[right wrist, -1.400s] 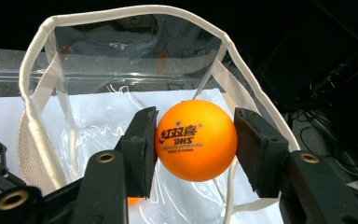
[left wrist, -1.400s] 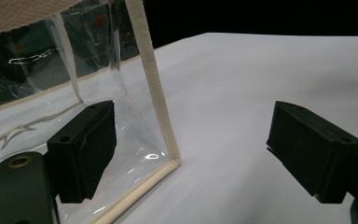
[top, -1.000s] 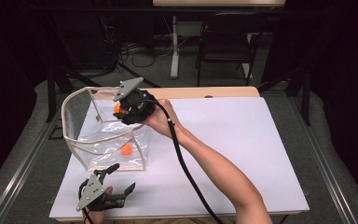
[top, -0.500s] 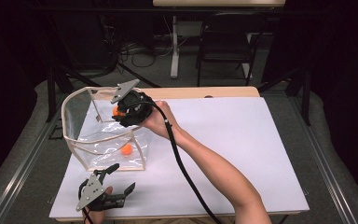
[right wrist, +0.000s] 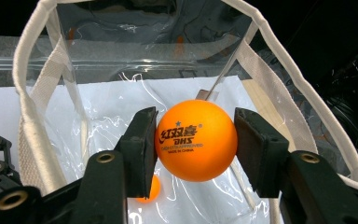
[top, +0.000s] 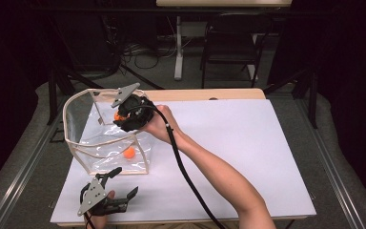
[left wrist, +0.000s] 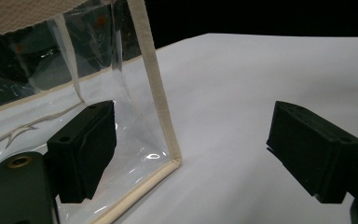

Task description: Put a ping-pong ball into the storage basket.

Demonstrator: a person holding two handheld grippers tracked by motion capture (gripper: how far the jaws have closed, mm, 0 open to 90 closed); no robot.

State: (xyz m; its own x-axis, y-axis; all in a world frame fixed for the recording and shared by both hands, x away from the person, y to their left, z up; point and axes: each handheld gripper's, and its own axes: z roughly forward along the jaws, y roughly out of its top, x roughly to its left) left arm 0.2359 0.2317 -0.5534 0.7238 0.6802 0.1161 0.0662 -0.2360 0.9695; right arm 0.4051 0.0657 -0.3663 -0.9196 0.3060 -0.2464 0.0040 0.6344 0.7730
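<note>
Saw hardly any change across the last second. Kept the right hand-held gripper poised over the mouth of the clear bag, in much the same spot as a second before, drifted only a touch. Stayed clenched on the orange ball, both pads pressed against its sides, printed label facing the right gripper view. Hung the ball above the bag's open top, inside the loop of the cream rim, not yet let go. Left a second orange ball lying on the bag's floor directly below. Parked the left hand-held gripper unmoved on the white bench by the bag's near corner, jaws spread wide and grasping nothing, one jaw close to the clear wall; could not tell whether touching. Judged the carry finished and the drop pending: needed only a release for the ball to land beside the other one.
</note>
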